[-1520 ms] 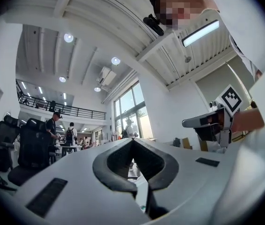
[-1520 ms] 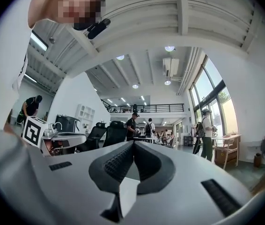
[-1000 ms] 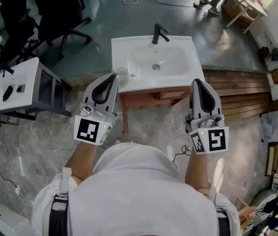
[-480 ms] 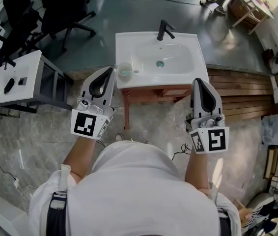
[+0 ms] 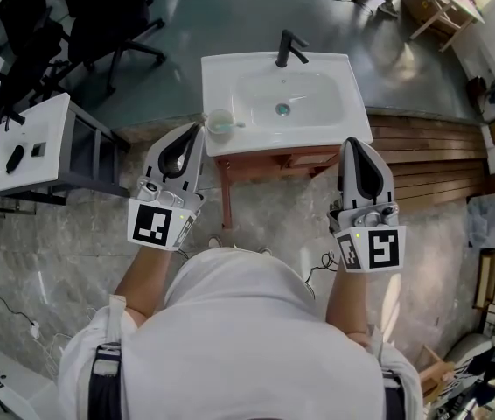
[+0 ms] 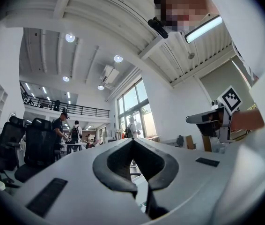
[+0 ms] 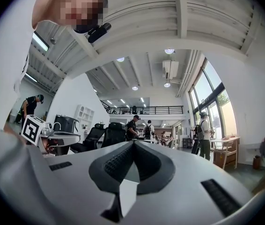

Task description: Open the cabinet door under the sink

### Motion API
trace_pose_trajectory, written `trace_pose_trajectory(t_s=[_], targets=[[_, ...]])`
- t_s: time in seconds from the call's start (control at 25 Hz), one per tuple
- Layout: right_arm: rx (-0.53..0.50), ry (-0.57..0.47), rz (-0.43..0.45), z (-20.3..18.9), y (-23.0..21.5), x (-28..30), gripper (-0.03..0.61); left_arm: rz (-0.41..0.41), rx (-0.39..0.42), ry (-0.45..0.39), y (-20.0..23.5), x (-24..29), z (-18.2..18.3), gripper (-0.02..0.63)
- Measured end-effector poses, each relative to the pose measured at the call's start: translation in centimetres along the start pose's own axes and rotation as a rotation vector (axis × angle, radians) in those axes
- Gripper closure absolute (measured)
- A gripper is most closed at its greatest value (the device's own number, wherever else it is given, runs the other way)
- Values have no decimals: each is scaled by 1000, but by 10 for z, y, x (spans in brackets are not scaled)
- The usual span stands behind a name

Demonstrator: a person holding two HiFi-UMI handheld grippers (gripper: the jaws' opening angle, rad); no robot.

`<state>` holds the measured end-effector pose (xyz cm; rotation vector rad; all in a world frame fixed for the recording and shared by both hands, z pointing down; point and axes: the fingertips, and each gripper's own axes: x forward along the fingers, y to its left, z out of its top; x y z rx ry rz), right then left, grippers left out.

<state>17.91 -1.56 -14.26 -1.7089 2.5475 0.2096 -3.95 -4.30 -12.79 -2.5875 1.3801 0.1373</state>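
A white sink (image 5: pixel 317 125) with a black faucet (image 5: pixel 289 49) stands on a wooden cabinet (image 5: pixel 274 161). From above only the cabinet's top front edge shows, and its door is hidden. My left gripper (image 5: pixel 198 130) is held up in front of the sink's left corner, shut and holding nothing. My right gripper (image 5: pixel 353 143) is level with the sink's right front corner, also shut and holding nothing. Neither touches the cabinet. In the left gripper view the left gripper (image 6: pixel 132 140) is tilted up toward the ceiling. In the right gripper view the right gripper (image 7: pixel 134 143) is tilted up the same way.
A clear cup (image 5: pixel 219 122) sits on the sink's front left corner, close to my left gripper's tip. A white side table (image 5: pixel 29 147) stands at the left, with office chairs (image 5: pixel 99 16) behind it. Wooden steps (image 5: pixel 431 160) lie to the right. A cable (image 5: pixel 317 274) trails on the floor.
My left gripper has drifted a little to the left. The sink sits slightly higher in the head view. Both grippers stay shut.
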Motion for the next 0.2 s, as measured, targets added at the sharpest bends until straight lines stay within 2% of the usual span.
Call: trace_pose_trajectory(t_s=[0.2], targets=[[5, 3, -7, -1, -1, -1, 546, -18, -1, -5, -5, 3, 2, 603]])
